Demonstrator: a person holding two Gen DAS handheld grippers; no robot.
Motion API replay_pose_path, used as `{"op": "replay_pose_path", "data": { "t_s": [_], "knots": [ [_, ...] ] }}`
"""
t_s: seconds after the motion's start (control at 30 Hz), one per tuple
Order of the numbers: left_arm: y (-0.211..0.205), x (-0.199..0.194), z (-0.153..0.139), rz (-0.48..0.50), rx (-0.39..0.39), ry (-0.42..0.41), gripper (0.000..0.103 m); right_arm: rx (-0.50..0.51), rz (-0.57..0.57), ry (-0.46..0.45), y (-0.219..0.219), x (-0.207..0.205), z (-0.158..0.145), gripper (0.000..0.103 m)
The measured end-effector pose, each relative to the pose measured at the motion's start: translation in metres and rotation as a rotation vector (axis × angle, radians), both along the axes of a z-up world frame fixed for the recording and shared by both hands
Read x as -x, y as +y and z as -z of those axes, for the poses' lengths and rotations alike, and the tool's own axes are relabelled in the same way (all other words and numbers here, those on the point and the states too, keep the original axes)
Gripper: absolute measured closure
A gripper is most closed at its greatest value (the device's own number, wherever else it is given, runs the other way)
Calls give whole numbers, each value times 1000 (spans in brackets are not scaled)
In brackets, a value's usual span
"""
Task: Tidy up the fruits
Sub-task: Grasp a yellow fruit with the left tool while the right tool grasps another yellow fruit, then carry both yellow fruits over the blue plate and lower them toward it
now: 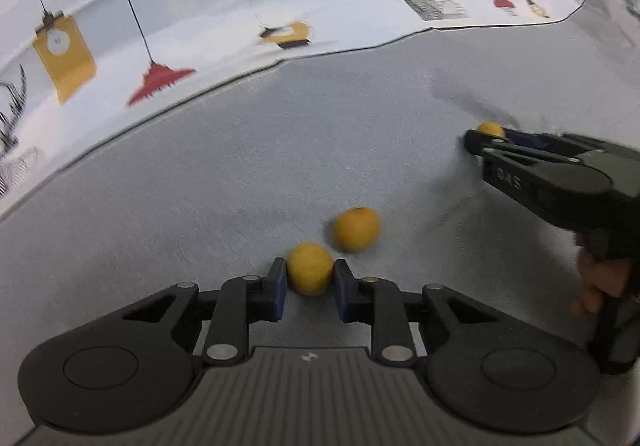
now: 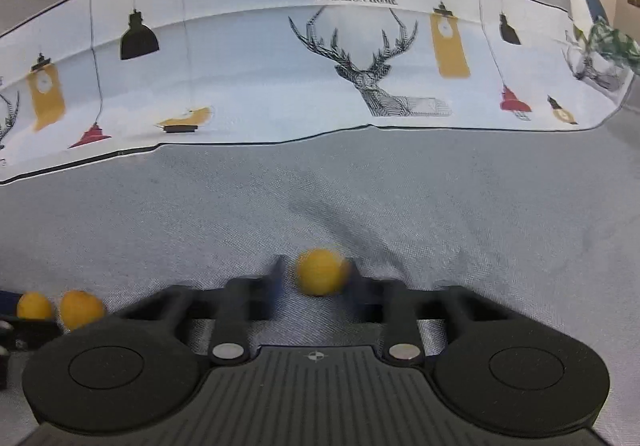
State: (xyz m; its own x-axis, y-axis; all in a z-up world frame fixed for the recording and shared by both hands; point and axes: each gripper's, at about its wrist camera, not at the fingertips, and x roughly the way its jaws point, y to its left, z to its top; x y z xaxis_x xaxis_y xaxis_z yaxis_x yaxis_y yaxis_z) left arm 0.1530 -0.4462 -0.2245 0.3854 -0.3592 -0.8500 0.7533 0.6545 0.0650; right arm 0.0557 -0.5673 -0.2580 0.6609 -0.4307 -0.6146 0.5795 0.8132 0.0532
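Observation:
Three small yellow-orange fruits lie on a grey cloth. In the left wrist view, my left gripper (image 1: 310, 278) has its blue pads touching both sides of one fruit (image 1: 310, 268). A second fruit (image 1: 357, 229) lies just beyond it to the right. My right gripper (image 1: 478, 140) shows at the right with a third fruit (image 1: 491, 128) at its tips. In the right wrist view, my right gripper (image 2: 314, 280) is blurred, with that fruit (image 2: 321, 271) between its fingers and a small gap on the left. The other two fruits (image 2: 80, 308) (image 2: 34, 306) sit at the far left.
A white printed cloth (image 2: 280, 66) with lamps and deer lies along the far side, beyond the grey cloth (image 1: 240, 166). A hand (image 1: 600, 282) holds the right gripper's handle.

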Motion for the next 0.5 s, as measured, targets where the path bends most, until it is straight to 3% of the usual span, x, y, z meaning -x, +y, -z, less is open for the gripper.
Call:
{"op": "replay_pose_path", "data": {
  "t_s": [0.2, 0.5],
  "knots": [
    [28, 14, -25, -27, -8, 4, 76, -102, 73, -15, 11, 29, -26, 77],
    [144, 78, -108, -93, 12, -12, 76, -141, 0, -100, 116, 98, -104, 77]
  ]
}}
